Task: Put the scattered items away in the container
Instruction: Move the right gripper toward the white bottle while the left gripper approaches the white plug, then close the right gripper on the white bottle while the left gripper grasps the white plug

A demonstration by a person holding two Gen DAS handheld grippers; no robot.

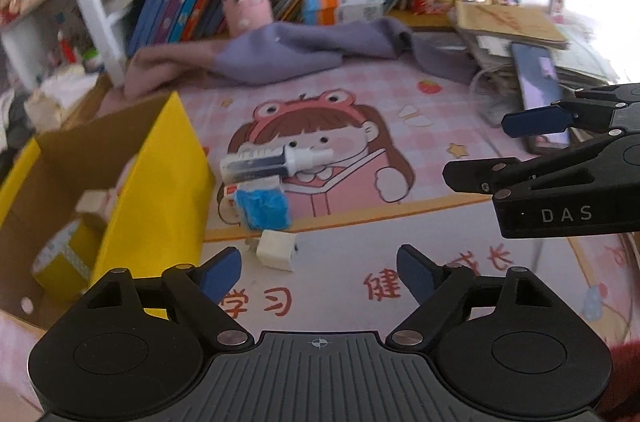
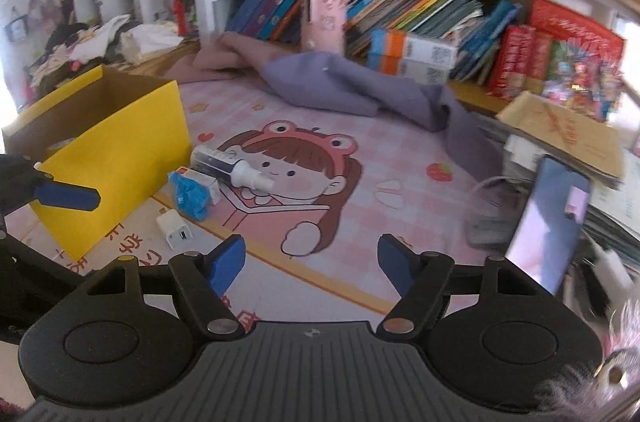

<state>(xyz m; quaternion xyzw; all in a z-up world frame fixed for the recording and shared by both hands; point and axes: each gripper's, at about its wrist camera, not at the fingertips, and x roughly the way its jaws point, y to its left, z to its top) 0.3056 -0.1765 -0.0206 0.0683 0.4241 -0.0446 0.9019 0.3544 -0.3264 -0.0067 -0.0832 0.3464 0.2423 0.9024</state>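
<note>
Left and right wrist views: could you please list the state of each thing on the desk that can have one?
Yellow cardboard box: open-topped, upright, items already inside.
Clear spray bottle with white nozzle: lying on its side, outside the box.
White charger cube: loose on the mat.
Crumpled blue wrapper: on the mat by the box.
Smartphone: propped up, screen lit.
Left claw: open, empty.
Right claw: open, empty.

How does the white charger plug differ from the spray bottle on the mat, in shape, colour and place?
The white charger plug is a small blocky cube; the spray bottle is a long cylinder lying on its side. The plug is all white; the bottle has a dark clear body with a white nozzle. The plug lies alone, apart from other items; the bottle rests against the small box with the blue wad. Both lie on the mat, outside the yellow box.
</note>
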